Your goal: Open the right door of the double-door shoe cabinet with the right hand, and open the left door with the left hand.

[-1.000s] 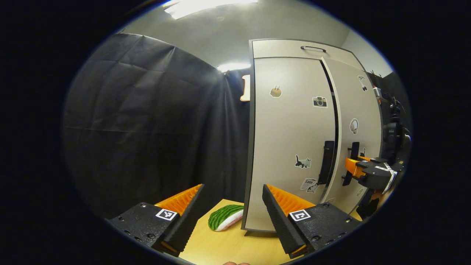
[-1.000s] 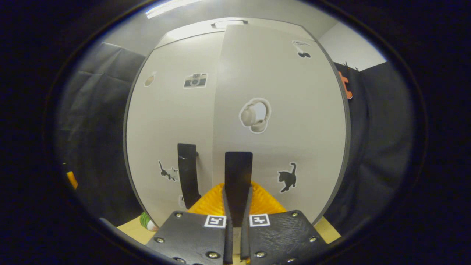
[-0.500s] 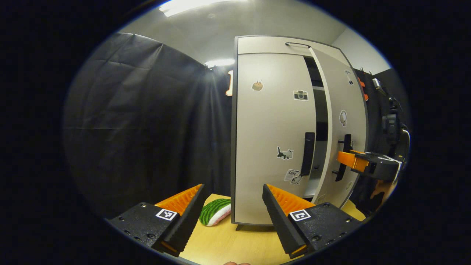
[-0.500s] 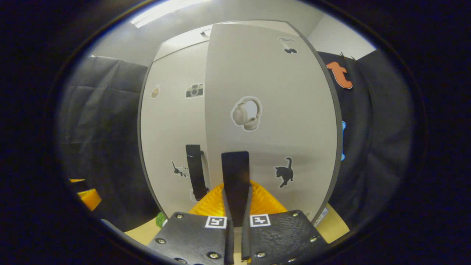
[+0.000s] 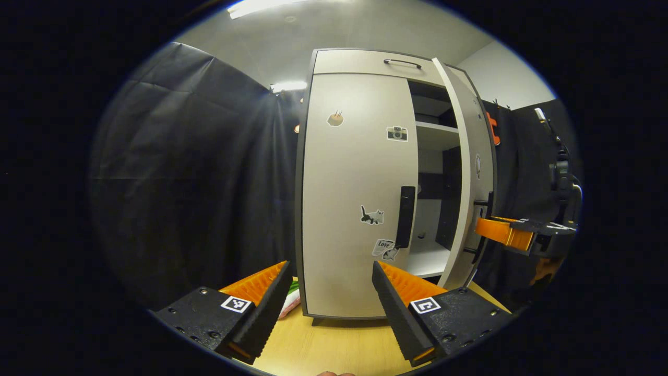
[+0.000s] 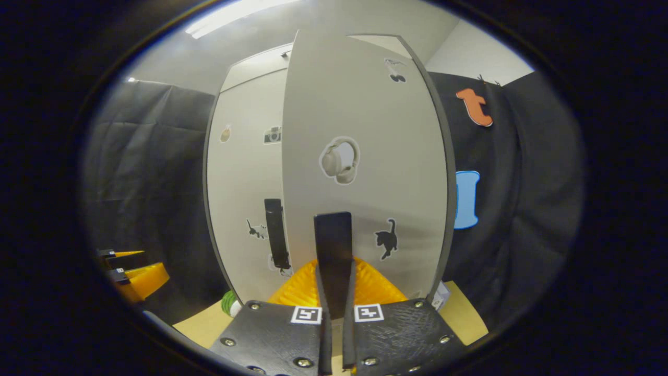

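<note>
Fingers of the right gripper [image 6: 334, 292]: clenched on the right door handle [image 6: 334, 250], one on each side of the dark bar. Fingers of the left gripper [image 5: 330, 292]: released, spread wide, holding nothing, well short of the cabinet.

Shoe cabinet [image 5: 360, 62]: stands on a wooden table [image 5: 334, 344]. Right door [image 6: 360, 130]: swung partly out. Left door [image 5: 355, 183]: flat against the cabinet front, its handle [image 5: 405, 216] untouched.

Around: green striped object [image 5: 290, 303] on the table beside the cabinet's left foot; stickers on both doors.

Left gripper view: shelves [image 5: 436, 136] inside the opening, and the right gripper [image 5: 509, 237] at the door's edge. Right gripper view: outer face of the right door hides the interior; left gripper [image 6: 136, 274] at far left.
</note>
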Tool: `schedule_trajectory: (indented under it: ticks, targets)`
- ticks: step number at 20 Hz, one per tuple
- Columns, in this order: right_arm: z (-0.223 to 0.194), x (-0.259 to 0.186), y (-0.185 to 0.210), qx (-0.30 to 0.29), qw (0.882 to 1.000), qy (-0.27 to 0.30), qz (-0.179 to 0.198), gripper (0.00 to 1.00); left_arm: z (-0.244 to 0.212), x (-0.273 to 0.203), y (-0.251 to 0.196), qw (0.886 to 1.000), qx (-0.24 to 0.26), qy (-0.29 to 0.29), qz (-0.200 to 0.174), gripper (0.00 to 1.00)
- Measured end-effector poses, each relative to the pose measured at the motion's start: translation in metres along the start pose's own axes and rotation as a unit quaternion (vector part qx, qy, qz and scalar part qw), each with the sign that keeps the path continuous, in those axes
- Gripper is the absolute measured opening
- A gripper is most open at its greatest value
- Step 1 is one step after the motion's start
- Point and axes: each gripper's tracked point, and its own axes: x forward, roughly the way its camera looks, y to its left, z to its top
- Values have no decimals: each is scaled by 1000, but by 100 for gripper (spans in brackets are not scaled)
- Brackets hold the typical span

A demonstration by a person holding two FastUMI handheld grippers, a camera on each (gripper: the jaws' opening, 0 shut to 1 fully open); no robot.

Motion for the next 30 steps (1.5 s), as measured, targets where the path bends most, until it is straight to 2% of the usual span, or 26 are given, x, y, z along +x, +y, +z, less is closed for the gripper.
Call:
schedule_trajectory:
  ticks: [8,11,12,13,19,22,24,26,29,30]
  targets:
    - [1,-16,-20,2,999,-11,-39,8,-6,5,-31,999,-4,7,-48,95]
    - [2,-22,-32,-6,998,-19,-66,8,-6,7,-45,997,-4,7,-70,95]
    - [3,-26,-37,-9,997,-21,-74,2,-6,9,-51,997,-2,6,-77,95]
    - [3,-25,-40,-4,997,-22,-79,5,-6,11,-55,996,-1,5,-84,95]
    - [0,-34,-49,23,994,-28,-107,5,-12,16,-83,992,5,14,-124,95]
    - [-6,-39,-64,24,990,-18,-136,4,-11,17,-86,991,8,12,-129,95]
    - [-15,-44,-69,51,988,4,-148,4,-13,20,-88,991,7,13,-130,95]
    - [-14,-48,-73,68,986,3,-153,4,-14,22,-91,991,2,17,-132,95]
    - [-16,-51,-93,39,984,7,-172,4,-17,27,-97,991,-1,22,-136,95]
    - [-15,-54,-100,36,983,6,-180,1,-17,29,-99,990,1,21,-137,95]
